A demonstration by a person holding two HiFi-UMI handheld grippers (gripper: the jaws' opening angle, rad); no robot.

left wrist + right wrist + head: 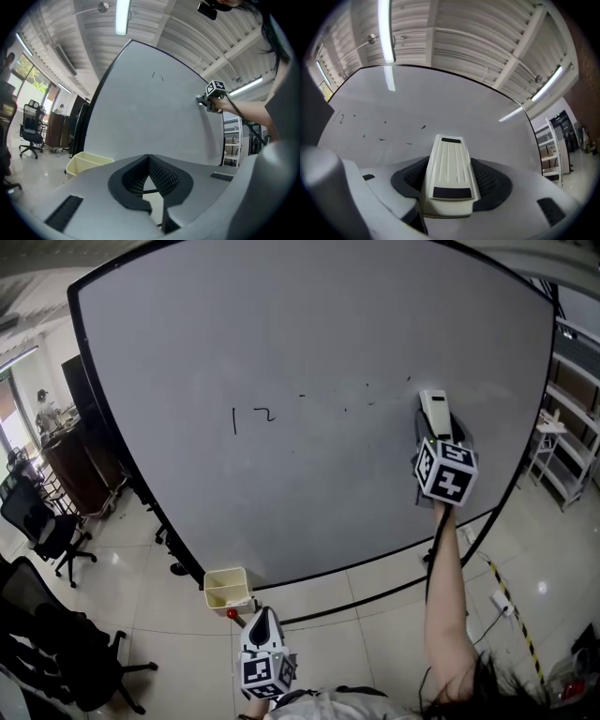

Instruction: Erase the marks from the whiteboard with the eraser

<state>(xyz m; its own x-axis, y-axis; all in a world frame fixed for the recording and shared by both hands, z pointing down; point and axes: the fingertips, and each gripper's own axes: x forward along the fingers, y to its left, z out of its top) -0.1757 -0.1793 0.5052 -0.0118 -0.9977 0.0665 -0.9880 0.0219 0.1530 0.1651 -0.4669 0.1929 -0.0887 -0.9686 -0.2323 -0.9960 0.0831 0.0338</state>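
Left gripper (266,617) is sitting nearest, low at the bottom of the head view by the person's body and pointing up toward the board. Its own view is showing the jaw tips closed on each other with nothing between, so it is idling. Just past it a cream bin (227,589) is standing on the floor at the board's lower edge, with a small red object (232,613) beside it, too small to identify. Further out the person's forearm (445,596) is reaching up to the right gripper (439,427), which is clamping the eraser (434,412) by its sides at the right part of the whiteboard (309,324); the cream plastic back is facing the camera in the right gripper view. Whether the felt is actually pressing on the surface is not showing, since the felt side is hiding behind the eraser body. Progress, as a judgement: partway. The band left of the eraser is looking mostly wiped, with only scattered specks (345,410) and faint smear showing. The dark strokes (251,415) further left, reading roughly like a 1 and a 2, are looking untouched, so those plus the specks are what is left. Farthest out, office chairs (47,531) at the left and shelving (562,446) at the right are getting cut off by the frame edge.
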